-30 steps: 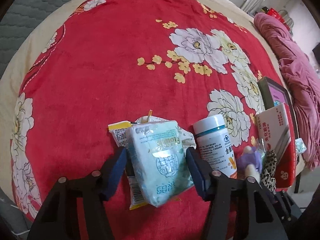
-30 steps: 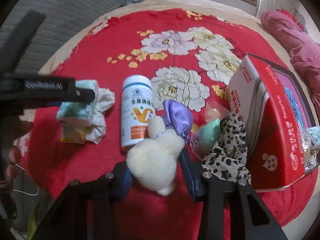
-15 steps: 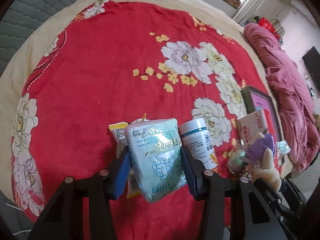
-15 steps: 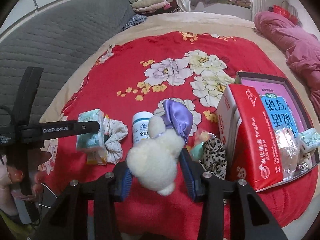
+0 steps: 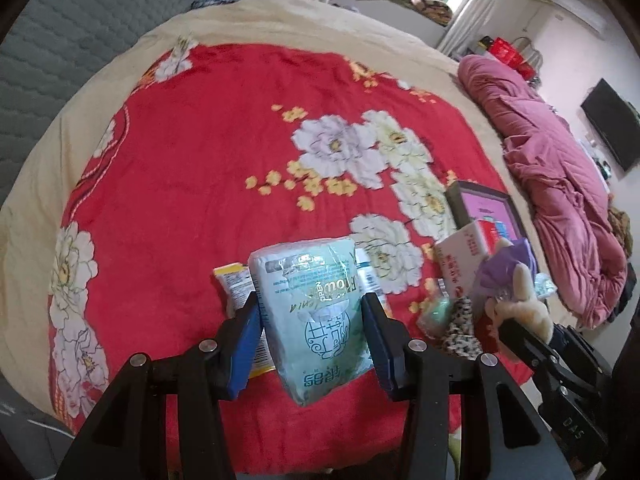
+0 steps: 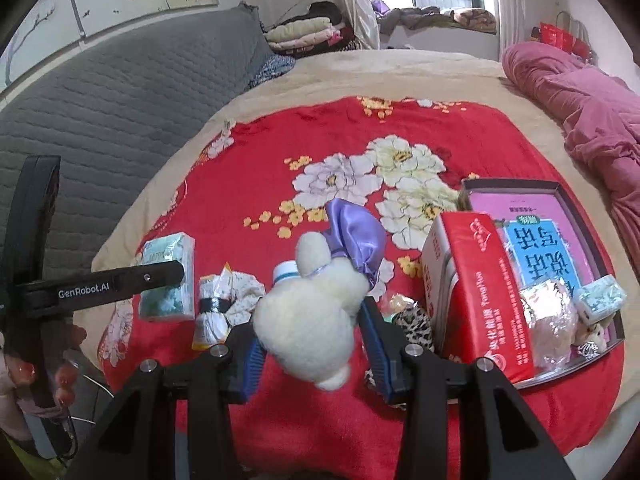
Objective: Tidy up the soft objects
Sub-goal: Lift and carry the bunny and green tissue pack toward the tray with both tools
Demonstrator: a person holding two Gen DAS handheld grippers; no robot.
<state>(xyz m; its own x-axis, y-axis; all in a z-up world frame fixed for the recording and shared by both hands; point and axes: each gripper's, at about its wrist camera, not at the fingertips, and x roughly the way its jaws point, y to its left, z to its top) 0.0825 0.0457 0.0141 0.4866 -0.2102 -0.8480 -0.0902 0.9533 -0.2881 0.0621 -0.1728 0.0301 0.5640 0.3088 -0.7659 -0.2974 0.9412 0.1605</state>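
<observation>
Pale-green tissue pack: your left gripper is clamping it between both pads, above the red blanket | cream plush toy: your right gripper is pinching it, beside the red box.

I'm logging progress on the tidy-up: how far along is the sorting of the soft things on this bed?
Partly done. The dark tray already holds a foil-wrapped bundle and a small tissue pack. In hand: the left gripper clamps a pale green tissue pack, the right gripper a cream plush toy. Left on the red blanket: a leopard-print cloth, a white scrunchie and snack packets.
</observation>
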